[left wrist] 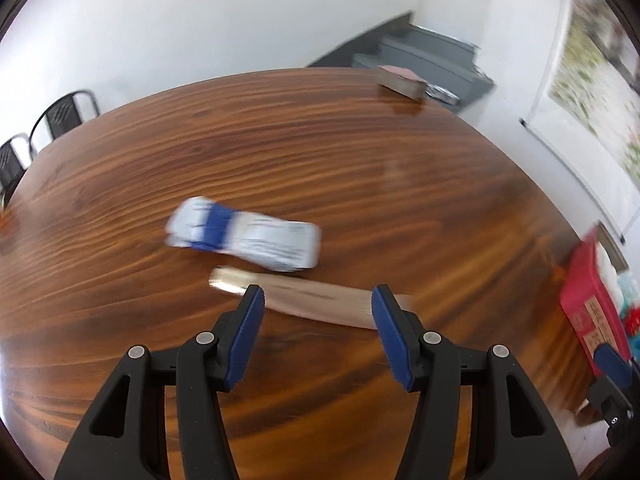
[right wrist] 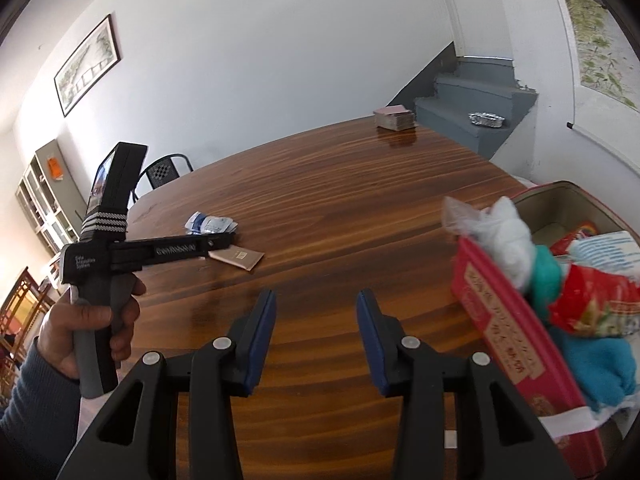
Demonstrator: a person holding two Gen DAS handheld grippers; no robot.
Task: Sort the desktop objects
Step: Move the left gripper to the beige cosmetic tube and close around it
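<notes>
Desktop objects are partly sorted: the red box [right wrist: 520, 332] at right is filled; a white packet [left wrist: 244, 236] and tan booklet [left wrist: 320, 300] are left on the tabletop [left wrist: 320, 152]. Nothing is held by the open left hand-held gripper [left wrist: 318, 298] or the open right hand-held gripper [right wrist: 316, 300].

bright daylight | left view motion-blurred | fisheye edges warped, dark

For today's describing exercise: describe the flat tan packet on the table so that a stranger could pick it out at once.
Start at the big wooden table and look to the part ahead of the left gripper. Two things lie there, close together: a crinkled white and blue packet and, nearer the gripper, the flat tan packet. Only the tan one is plain, smooth and shiny gold at one end.
</notes>
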